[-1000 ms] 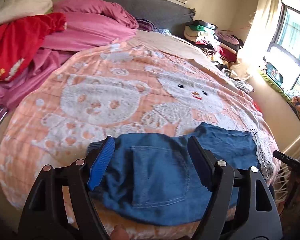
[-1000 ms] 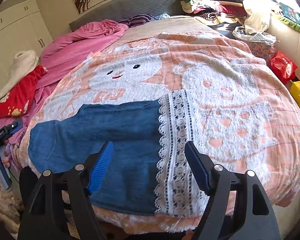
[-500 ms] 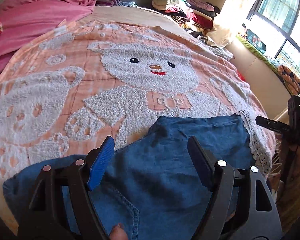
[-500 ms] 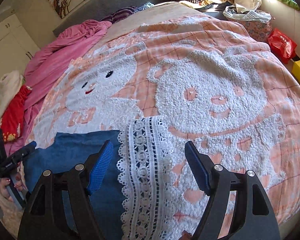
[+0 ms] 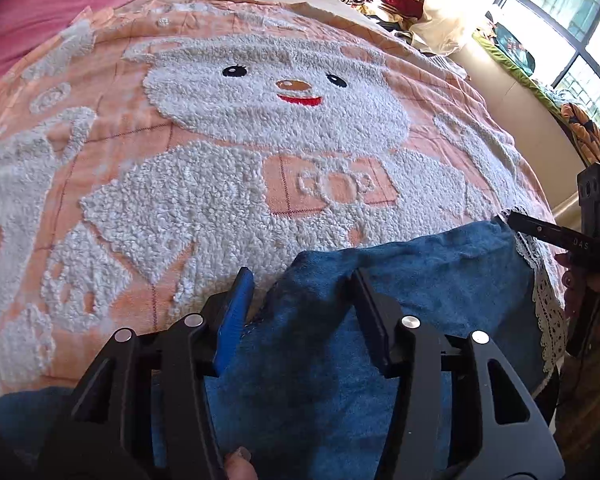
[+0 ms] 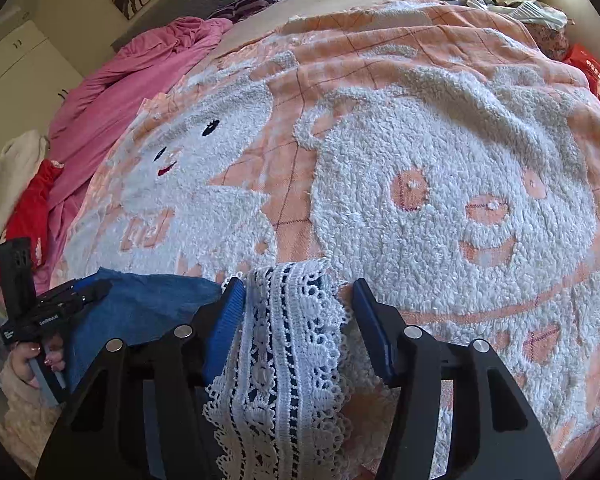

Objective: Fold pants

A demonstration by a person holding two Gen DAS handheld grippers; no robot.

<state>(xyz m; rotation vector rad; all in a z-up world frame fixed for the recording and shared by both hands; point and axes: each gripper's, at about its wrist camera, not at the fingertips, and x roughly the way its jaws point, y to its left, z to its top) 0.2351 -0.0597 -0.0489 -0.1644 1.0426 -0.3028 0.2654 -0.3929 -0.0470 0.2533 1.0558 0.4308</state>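
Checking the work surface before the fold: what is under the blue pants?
The blue pants lie on the peach bear blanket covering the bed. Whatever is directly beneath the denim is hidden.

Sunlit window (image 5: 572, 36) beside a bed under a peach bear blanket (image 5: 220, 160), white cabinets (image 6: 20, 76) behind

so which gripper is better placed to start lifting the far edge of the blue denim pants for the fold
Both are placed. The left gripper, jaws closing, straddles a raised fold at the blue denim pants' far edge. The right gripper, also closing, brackets the white lace hem. Neither clearly leads.
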